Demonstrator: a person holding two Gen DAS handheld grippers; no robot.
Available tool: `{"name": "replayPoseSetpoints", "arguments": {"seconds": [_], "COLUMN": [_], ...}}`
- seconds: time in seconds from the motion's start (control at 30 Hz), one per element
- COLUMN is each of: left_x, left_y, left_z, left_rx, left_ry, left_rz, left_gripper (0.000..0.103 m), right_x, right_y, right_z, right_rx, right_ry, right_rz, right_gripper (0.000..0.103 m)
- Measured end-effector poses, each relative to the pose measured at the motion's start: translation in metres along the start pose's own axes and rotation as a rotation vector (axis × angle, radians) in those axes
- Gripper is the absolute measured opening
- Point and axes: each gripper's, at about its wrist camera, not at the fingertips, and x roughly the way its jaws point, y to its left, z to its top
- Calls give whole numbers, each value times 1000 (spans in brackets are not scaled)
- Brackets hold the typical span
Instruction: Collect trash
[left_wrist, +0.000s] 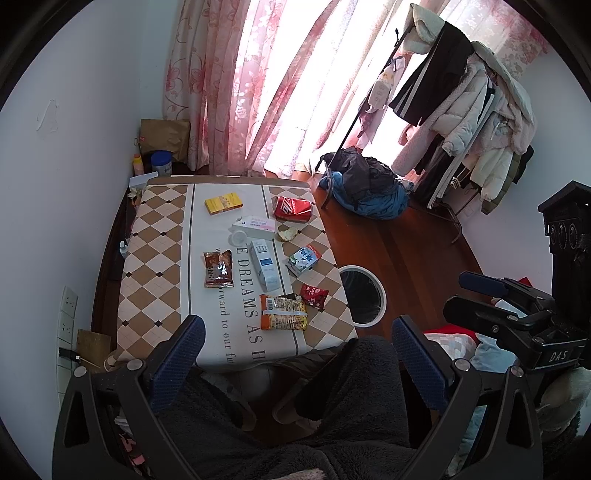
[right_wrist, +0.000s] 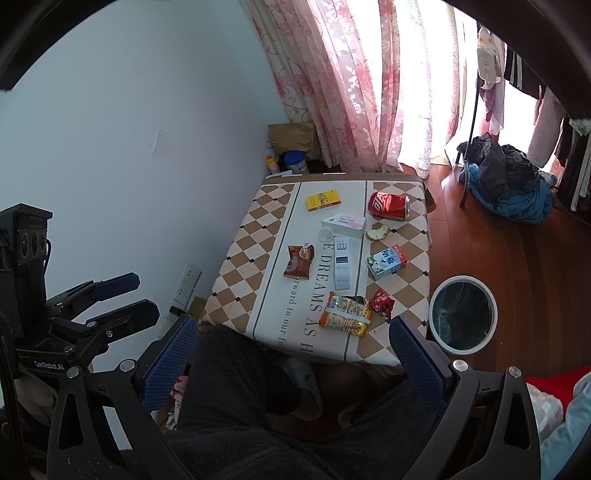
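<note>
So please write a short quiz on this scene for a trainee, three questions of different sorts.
1. True or false: the red can lies on its side.
2. Where is the bin? A on the table; B on the floor beside the table; C under the curtain.
3. Fill in: both grippers, left and right, are ____ and hold nothing.

Key: 1 true; 2 B; 3 open.

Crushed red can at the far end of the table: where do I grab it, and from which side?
The crushed red can lies on its side near the table's far right corner, long axis running across the table. Probably best to come down from above with the right gripper, jaws wide open now, and close across the dented middle of the body, not the ends. The bread piece lies just in front of it.
</note>
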Motion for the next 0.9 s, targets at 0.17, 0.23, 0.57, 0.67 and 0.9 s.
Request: {"name": "replayPoseSetpoints", "arguments": {"seconds": [0.17,0.23,0.57,0.67,0.9], "left_x": [0,1,4,3,2], "left_y": [1,2,3,4,10], "left_z": [0,0,0,1,1], "left_rx": [-1,-1,-19,-18,-23], "left_ry": [0,-1,-8,-8,-19], "left_rz": [-1,-1,12,12,15], "left_gripper": [103,103,103,103,103], "right_x": [0,0,0,2,2], "right_y": [-1,-2,-4,-3,2], "right_z": [-1,0,0,1,2], "right_rx": [2,1,-6,-8,-20], "right_ry": [-1,-2,-4,-4,-9], "right_rz": [-2,-1,4,3,-2], "right_gripper": [103,103,103,103,103]}}
